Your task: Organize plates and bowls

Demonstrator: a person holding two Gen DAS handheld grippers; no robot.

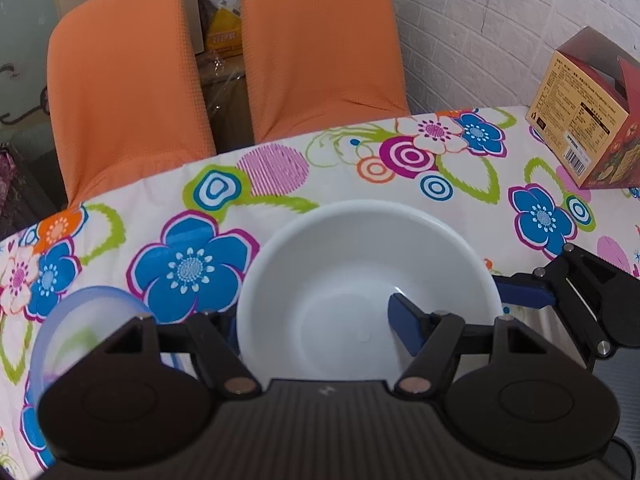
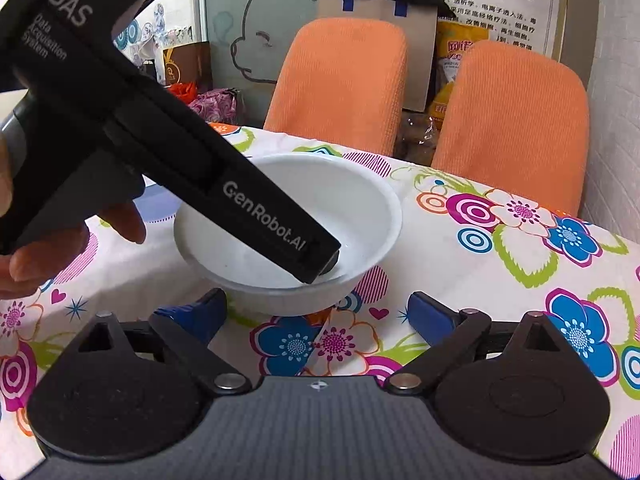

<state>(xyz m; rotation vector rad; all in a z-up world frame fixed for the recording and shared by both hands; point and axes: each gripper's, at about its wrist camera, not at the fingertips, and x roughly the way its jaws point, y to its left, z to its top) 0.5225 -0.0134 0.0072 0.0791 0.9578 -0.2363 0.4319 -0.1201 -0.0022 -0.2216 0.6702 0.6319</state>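
- Reaching into the white bowl, the left claw was spread wide, one finger inside and one outside, apparently to pinch the wall.
- The bowl sat on the flowered bench.
- The right claw waited open just beside it, holding nothing.

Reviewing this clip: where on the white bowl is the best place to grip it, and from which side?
Probably the thin rim of the white bowl, pinched from above with one finger inside. It sits upright and empty, with sloping walls too wide to span. The left hand-held gripper already straddles the near rim.
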